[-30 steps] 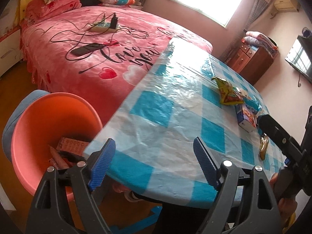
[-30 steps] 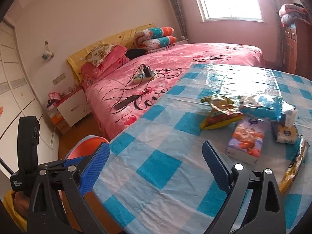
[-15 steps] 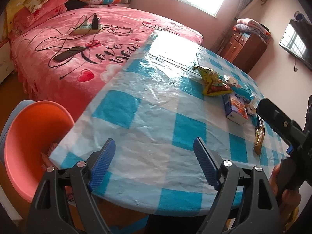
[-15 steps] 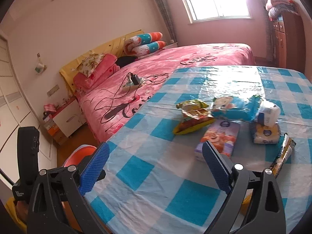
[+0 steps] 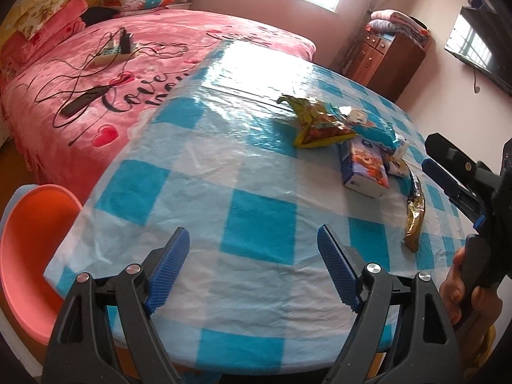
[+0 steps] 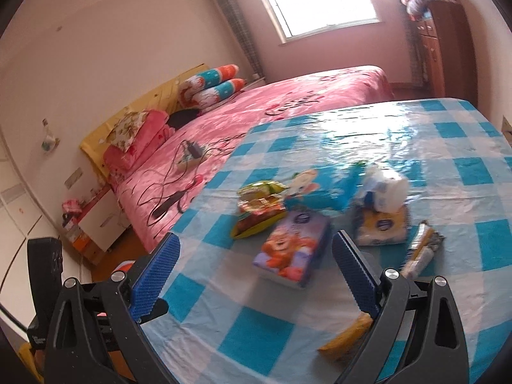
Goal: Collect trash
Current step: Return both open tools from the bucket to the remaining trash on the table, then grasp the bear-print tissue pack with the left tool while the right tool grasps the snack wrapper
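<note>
A cluster of trash lies on the blue-checked table (image 5: 256, 224): a yellow snack bag (image 5: 316, 124) (image 6: 259, 208), a purple tissue box (image 5: 364, 166) (image 6: 292, 249), a blue cartoon packet (image 6: 316, 188), white tissue packs (image 6: 382, 211) and a long gold wrapper (image 5: 414, 214) (image 6: 416, 256). My left gripper (image 5: 252, 268) hangs open over the table's near edge, well short of the trash, nothing between its fingers. My right gripper (image 6: 256, 275) is open too, just in front of the tissue box, and shows at the left wrist view's right edge. An orange bin (image 5: 28, 246) stands left of the table.
A pink bed (image 5: 128, 70) with a power strip (image 5: 112, 52) and cables runs along the table's far left side. A brown dresser (image 5: 387, 54) stands by the far wall, a white nightstand (image 6: 99, 224) beside the bed. A hand (image 5: 460, 288) grips the right tool's handle.
Both grippers have slid rightward along the table toward the trash. The orange bin has drifted to the left edge of the left wrist view, and the tissue box looms closer in the right wrist view.
</note>
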Action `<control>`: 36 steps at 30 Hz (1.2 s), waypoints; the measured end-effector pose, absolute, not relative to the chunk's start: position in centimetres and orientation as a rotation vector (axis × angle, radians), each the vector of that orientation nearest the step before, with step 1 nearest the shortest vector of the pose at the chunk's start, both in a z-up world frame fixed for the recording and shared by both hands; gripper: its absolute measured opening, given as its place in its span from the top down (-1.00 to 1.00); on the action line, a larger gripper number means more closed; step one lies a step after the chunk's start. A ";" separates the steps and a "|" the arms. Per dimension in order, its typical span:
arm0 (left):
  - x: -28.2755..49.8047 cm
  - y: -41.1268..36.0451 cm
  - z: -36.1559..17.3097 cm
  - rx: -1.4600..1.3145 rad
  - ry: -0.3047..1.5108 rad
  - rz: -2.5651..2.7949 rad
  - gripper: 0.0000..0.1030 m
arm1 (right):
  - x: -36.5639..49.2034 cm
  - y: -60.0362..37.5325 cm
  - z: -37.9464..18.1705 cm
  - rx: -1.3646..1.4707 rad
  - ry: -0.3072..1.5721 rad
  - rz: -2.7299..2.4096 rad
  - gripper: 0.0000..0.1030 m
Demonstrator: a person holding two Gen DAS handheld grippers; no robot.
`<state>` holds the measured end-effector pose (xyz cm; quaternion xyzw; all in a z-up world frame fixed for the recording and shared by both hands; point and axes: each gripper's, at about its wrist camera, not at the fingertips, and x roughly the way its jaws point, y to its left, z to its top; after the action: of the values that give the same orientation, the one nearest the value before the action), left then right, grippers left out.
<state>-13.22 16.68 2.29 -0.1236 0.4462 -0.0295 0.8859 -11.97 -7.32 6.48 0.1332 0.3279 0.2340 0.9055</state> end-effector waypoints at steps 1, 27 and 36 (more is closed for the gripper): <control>-13.0 16.2 2.4 -0.248 0.929 -0.068 -0.60 | -11.8 -7.8 6.5 0.286 0.678 0.474 -0.84; -5.2 4.5 2.3 -0.001 0.971 -0.238 -0.60 | -7.8 -19.3 3.0 0.513 0.900 0.365 -0.49; -2.7 3.6 1.8 0.027 0.977 -0.207 -0.60 | -7.9 -18.0 2.7 0.400 0.927 0.348 0.03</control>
<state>-2.71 3.65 1.79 0.0131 0.4686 -0.0991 0.8777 -7.89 -18.01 2.72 0.1906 0.4417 0.1659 0.8609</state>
